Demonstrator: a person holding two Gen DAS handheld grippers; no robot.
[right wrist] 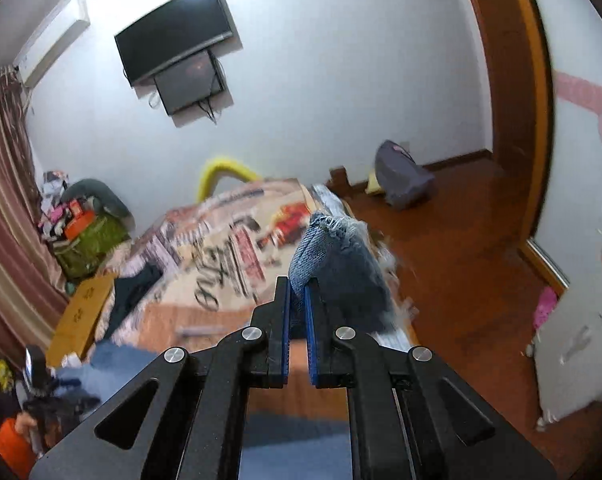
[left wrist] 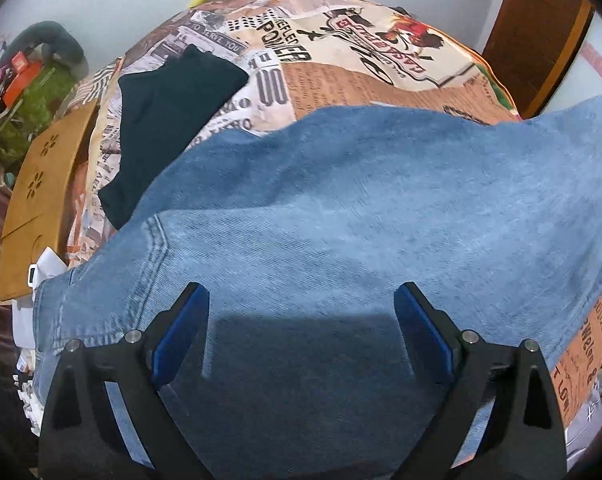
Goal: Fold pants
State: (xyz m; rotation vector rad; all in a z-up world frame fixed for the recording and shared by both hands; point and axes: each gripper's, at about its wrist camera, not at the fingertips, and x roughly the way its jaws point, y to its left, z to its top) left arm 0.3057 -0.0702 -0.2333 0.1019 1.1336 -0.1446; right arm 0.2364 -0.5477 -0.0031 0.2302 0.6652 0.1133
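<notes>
Light blue jeans (left wrist: 361,200) lie spread across a bed with a newspaper-print cover (left wrist: 341,68). My left gripper (left wrist: 301,304) is open just above the denim near the waist end, holding nothing. My right gripper (right wrist: 297,292) is shut on the frayed hem of a jeans leg (right wrist: 325,248) and holds it lifted above the bed. The rest of the jeans (right wrist: 113,364) shows at the lower left of the right wrist view, beside the other gripper (right wrist: 41,384).
A dark folded garment (left wrist: 169,120) lies on the bed left of the jeans. A brown cardboard box (left wrist: 41,192) stands at the bed's left edge. Clutter (right wrist: 85,232) and a curtain (right wrist: 5,240) are at left. A backpack (right wrist: 401,180) sits on the wooden floor.
</notes>
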